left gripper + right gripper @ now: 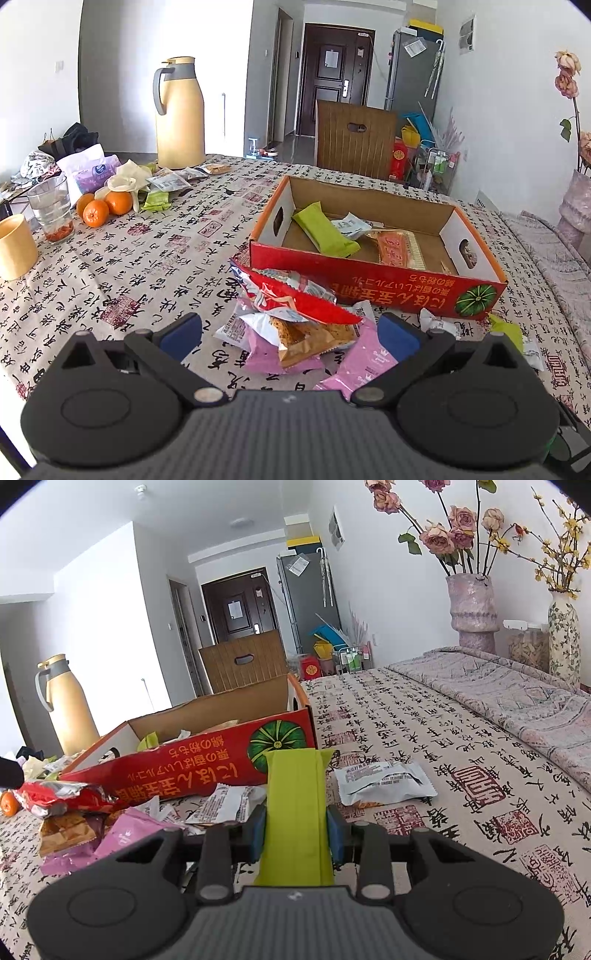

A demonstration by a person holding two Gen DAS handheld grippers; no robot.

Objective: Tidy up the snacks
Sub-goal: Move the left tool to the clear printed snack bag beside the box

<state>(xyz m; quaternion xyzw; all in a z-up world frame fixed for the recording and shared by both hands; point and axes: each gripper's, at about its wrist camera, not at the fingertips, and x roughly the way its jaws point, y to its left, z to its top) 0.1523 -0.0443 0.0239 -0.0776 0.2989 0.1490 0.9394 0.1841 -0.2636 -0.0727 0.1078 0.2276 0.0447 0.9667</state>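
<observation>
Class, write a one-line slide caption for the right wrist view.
Right gripper clamps a green snack packet before the red cardboard box, loose wrappers around.

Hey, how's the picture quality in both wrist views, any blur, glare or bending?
Left wrist view: sharp, daylit, dark fisheye corners, red box edges bowed. Right wrist view: equally bright, the wall behind the thermos washed out, green packet crisp.

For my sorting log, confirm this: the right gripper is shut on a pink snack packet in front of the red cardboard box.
Wrong colour. The right wrist view shows the right gripper shut on a lime-green snack packet, in front of the red cardboard box.
</observation>
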